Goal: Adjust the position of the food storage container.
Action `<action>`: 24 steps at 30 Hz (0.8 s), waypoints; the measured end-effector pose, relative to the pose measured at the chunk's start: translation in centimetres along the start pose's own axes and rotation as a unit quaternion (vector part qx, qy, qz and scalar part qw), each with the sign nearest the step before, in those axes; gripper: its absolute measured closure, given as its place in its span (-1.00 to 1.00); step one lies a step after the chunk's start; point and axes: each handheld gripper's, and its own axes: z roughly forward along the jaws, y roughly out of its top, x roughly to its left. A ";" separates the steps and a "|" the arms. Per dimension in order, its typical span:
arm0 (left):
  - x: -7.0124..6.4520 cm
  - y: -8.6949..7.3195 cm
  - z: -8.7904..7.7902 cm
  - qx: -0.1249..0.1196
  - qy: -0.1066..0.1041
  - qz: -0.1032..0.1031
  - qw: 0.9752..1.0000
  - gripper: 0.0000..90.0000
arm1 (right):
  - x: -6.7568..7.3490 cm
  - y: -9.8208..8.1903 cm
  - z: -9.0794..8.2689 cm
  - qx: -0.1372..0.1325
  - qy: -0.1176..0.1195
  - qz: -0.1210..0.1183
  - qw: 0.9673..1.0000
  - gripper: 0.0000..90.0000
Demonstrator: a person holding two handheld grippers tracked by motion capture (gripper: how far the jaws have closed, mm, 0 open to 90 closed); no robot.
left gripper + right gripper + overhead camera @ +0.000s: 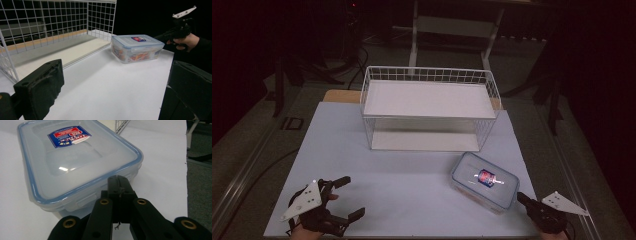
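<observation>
From the high view, a clear lidded food container (484,182) with a blue seal lies on the white table (402,190) at about 4 o'clock from centre, just in front of the right gripper (523,199) — whose jaws are pressed together, tips pointing at the box's near corner. The right gripper view adds what the overhead cannot: the red-and-blue label on the lid (68,138), the latch tabs along the rim, and the closed jaw tips sitting just short of the container's wall; whether they touch it I cannot tell. The left gripper view shows orange-and-white contents through the container's side. A white wire basket (430,107) lying on its side, open toward the person, stands at 12 o'clock, near the container. The left gripper (347,198) rests at 7 o'clock, jaws spread wide, well apart from the box.
</observation>
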 end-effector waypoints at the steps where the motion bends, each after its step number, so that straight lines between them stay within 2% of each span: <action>1: 0.0 0.0 0.0 0.001 0.000 0.000 1.000 -0.99 | -0.1 0.1 0.0 0.000 0.002 0.001 1.000 1.00; 6: 0.0 0.0 0.2 0.001 -0.002 -0.001 1.000 -0.99 | -0.1 0.5 0.5 0.001 0.001 -0.002 1.000 1.00; 21: -0.1 -0.2 0.3 0.005 -0.006 -0.001 1.000 -0.99 | 1.7 2.9 3.8 0.002 0.033 -0.026 0.999 1.00; 24: -0.1 -0.1 0.2 0.004 -0.004 0.000 1.000 -0.99 | 1.7 2.9 3.8 0.000 0.035 -0.020 0.999 1.00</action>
